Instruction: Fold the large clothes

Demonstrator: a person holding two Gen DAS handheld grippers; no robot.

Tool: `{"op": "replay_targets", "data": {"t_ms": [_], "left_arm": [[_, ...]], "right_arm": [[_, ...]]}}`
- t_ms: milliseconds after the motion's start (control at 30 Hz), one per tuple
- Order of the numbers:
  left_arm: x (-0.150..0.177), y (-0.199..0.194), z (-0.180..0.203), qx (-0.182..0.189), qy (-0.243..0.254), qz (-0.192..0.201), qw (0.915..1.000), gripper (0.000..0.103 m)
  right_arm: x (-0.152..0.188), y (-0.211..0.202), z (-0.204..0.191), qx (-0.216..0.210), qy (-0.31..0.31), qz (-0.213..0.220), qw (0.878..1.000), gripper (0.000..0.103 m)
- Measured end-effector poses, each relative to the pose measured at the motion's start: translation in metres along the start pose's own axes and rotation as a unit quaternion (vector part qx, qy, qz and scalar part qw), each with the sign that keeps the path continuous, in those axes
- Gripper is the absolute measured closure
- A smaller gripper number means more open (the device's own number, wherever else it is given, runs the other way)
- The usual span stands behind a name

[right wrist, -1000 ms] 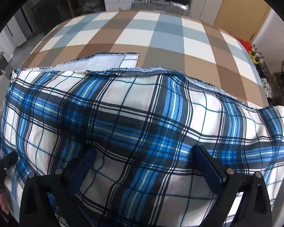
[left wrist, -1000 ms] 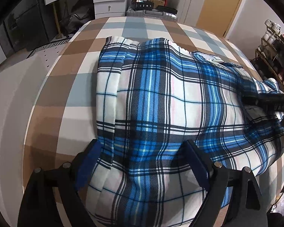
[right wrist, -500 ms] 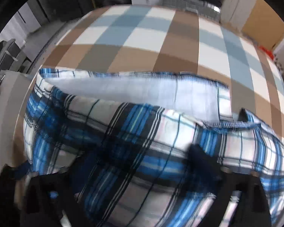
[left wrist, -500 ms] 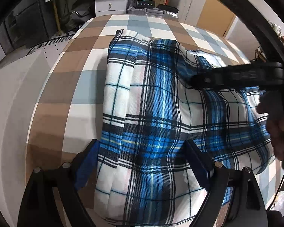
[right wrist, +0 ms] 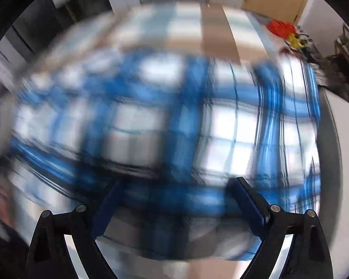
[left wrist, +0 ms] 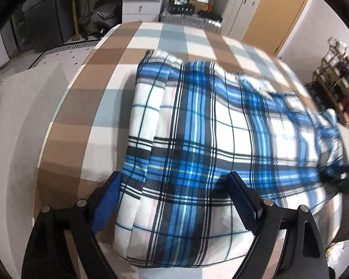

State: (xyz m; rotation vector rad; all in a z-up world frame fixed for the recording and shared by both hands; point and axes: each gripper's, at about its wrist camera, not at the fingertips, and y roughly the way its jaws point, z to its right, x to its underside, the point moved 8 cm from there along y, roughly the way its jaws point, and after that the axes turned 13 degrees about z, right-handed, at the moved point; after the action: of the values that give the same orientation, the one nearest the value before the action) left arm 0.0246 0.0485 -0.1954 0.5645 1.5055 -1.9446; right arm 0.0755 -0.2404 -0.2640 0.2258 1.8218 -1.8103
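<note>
My left gripper hangs spread wide over the near end of the plaid cloth, which lies folded on the checked bed. My right gripper, jaws wide but just closing a little, grips nothing; its view of the cloth is badly blurred.

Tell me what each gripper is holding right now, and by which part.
Nothing held. The left gripper and right gripper both stand open over the plaid garment; no pads pinch the cloth.
</note>
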Motion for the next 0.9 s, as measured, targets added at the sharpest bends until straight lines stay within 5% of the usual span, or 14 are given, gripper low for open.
{"op": "replay_targets", "data": {"t_ms": [200, 300, 433, 567, 667, 800, 900], "left_arm": [[-0.006, -0.01, -0.005, 0.032, -0.042, 0.015, 0.9985, 0.017], [-0.013, -0.021, 0.006, 0.069, -0.055, 0.041, 0.9953, 0.017], [-0.011, -0.025, 0.046, 0.122, 0.005, 0.051, 0.9912, 0.017], [0.005, -0.011, 0.081, 0.09, 0.106, 0.041, 0.9895, 0.017], [0.02, 0.019, 0.084, 0.004, 0.18, 0.003, 0.9836, 0.017], [0.016, 0.027, 0.074, -0.012, 0.161, -0.009, 0.9869, 0.017], [0.009, 0.023, 0.062, -0.012, 0.137, -0.01, 0.9905, 0.017]], "right_arm": [[-0.021, -0.009, -0.005, 0.028, 0.009, 0.032, 0.999, 0.002], [-0.053, -0.045, -0.036, -0.039, 0.003, 0.102, 0.994, 0.001], [-0.051, -0.049, -0.075, -0.123, 0.0, 0.098, 0.988, 0.0], [-0.022, 0.0, -0.098, -0.108, -0.014, 0.052, 0.993, 0.0], [-0.016, 0.01, -0.102, -0.05, -0.06, 0.088, 0.993, 0.0], [-0.025, 0.0, -0.094, -0.069, -0.037, 0.079, 0.994, 0.001], [-0.044, -0.029, -0.061, -0.053, -0.014, 0.134, 0.989, 0.0]]}}
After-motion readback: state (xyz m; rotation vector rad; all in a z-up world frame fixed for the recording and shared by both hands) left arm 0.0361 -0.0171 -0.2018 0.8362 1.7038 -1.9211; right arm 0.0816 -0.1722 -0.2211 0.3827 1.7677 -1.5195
